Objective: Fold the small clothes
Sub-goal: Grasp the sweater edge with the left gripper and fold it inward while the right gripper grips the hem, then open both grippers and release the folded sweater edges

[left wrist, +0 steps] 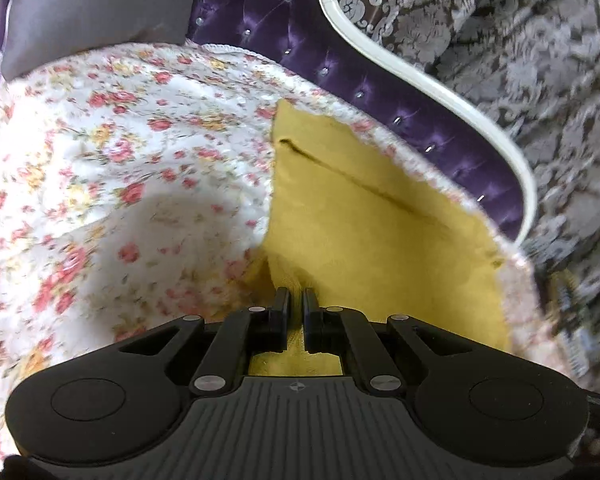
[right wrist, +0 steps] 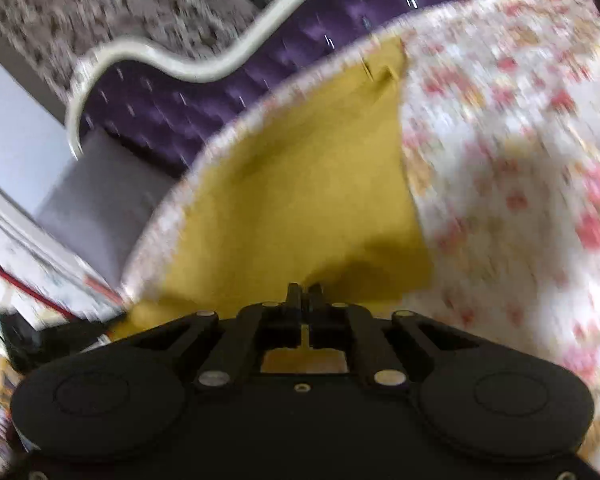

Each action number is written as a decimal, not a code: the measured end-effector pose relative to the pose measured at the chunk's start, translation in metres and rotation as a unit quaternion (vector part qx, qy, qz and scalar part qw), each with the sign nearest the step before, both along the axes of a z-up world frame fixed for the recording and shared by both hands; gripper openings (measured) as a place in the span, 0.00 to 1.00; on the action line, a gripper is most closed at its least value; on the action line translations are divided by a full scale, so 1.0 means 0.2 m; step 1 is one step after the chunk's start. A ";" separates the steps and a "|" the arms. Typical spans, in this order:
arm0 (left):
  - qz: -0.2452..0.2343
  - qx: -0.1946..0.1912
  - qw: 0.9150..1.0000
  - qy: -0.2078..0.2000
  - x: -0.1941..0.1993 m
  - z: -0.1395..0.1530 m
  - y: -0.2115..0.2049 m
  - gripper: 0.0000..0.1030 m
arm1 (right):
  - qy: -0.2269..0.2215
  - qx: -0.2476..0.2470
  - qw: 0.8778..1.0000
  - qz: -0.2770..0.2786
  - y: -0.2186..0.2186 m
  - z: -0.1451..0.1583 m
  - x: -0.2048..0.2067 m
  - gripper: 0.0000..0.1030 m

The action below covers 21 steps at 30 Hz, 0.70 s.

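Left gripper (left wrist: 296, 300): jaws drawn almost together, with a bunched bit of the yellow garment (left wrist: 360, 208) pinched between them; yellow cloth shows in the slit and under the linkage.

Right gripper (right wrist: 305, 294): jaws likewise nearly closed, gripping another edge of the same yellow cloth; its view is smeared with motion blur, so the exact hold is a judgement.

Garment position: it lies on the floral bedspread (left wrist: 112, 152), stretching forward and away from both grippers towards the bed's far edge, just beside the purple tufted headboard (left wrist: 332, 56).

Long axis: from the left wrist view the cloth runs away and to the right, with a dark seam line (left wrist: 352, 178) crossing it diagonally; from the right wrist view it narrows towards a far corner up ahead.

Which hand is nearer: I can't call it; each has the near edge right at its fingertips, so both look to be at the same end of the garment.

Step in hand: looks like a two-handed fold, both near corners held, the far end resting on the bed.

What the next move turns on: since the free cloth lies ahead of both grippers, carrying the held edge forward over it would lay the fold; the two hands would need to travel evenly.

Risk: the far end sits close to the edge of the bedspread, so a drag rather than a lift could push it off.

Surroundings: grey pillow (left wrist: 96, 8) at the head of the bed, patterned wallpaper (left wrist: 500, 20) behind.
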<state>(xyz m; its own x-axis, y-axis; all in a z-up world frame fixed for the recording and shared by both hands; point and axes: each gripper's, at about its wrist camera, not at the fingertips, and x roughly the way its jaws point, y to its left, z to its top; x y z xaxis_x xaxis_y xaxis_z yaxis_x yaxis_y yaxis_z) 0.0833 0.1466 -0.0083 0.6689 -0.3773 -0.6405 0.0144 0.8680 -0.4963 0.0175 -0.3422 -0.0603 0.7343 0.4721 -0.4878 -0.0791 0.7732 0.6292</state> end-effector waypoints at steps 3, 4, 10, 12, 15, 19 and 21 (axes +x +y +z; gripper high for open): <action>0.002 -0.030 1.000 0.000 0.12 0.04 0.03 0.06 | -0.027 0.039 0.999 -0.019 -0.05 0.09 0.15 0.09; 0.003 -0.035 0.999 -0.002 0.17 0.06 0.04 0.06 | -0.035 0.038 0.998 -0.027 -0.06 0.11 0.21 0.09; 0.026 0.003 1.000 0.001 0.45 0.05 0.04 0.09 | -0.020 0.000 0.996 -0.088 -0.10 0.06 0.57 0.18; 0.027 0.004 1.000 0.013 0.51 0.03 0.06 0.11 | -0.013 -0.011 0.994 -0.104 -0.11 0.02 0.62 0.18; 0.033 0.017 0.999 0.011 0.51 0.01 0.09 0.20 | -0.020 -0.043 0.992 -0.113 -0.10 0.01 0.61 0.24; 0.001 0.052 0.999 -0.005 0.43 -0.01 0.06 0.31 | -0.042 -0.083 0.991 -0.100 -0.09 0.00 0.52 0.36; -0.035 0.056 0.998 -0.005 0.40 -0.03 0.03 0.31 | -0.044 -0.116 0.988 -0.092 -0.08 -0.01 0.50 0.37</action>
